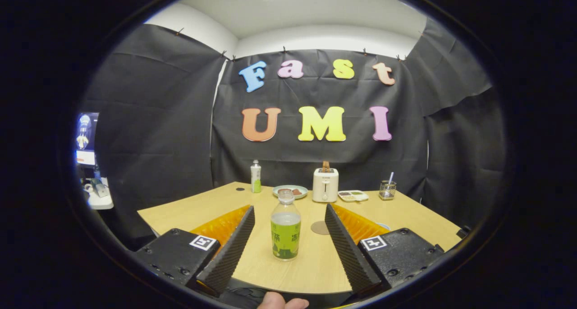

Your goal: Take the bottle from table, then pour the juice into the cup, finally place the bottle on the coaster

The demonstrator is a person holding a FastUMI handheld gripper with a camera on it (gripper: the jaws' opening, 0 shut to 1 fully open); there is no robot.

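Bottle (pixel 286 225) was seen upright on the table (pixel 207 207), green label, cap apparently off, liquid level roughly at the shoulder. It was positioned between the two fingers, roughly centred, untouched by either. Gripper (pixel 289 219) was held wide open, nothing gripped; a clear gap was left on both sides of the bottle.

Coaster (pixel 320 228) was spotted just beyond and slightly right of the bottle, flat on the table, close to the right finger. A sliver of what may be the cup (pixel 383 226) was noted past the right finger, mostly hidden; identity could not be confirmed.

Further back: second bottle (pixel 255 177), plate (pixel 290 191), toaster (pixel 325 185), small tray (pixel 353 195), glass (pixel 387 189) with a straw or spoon.

Task judged at step one, grasp not yet made.

Risks:
- If the jaws were closed off-centre, the bottle could be pushed sideways and tipped; with no cap, juice would be spilled.
- Thin plastic could be squeezed too hard and liquid forced out.
- Cup mostly occluded, so pour alignment could be misjudged.
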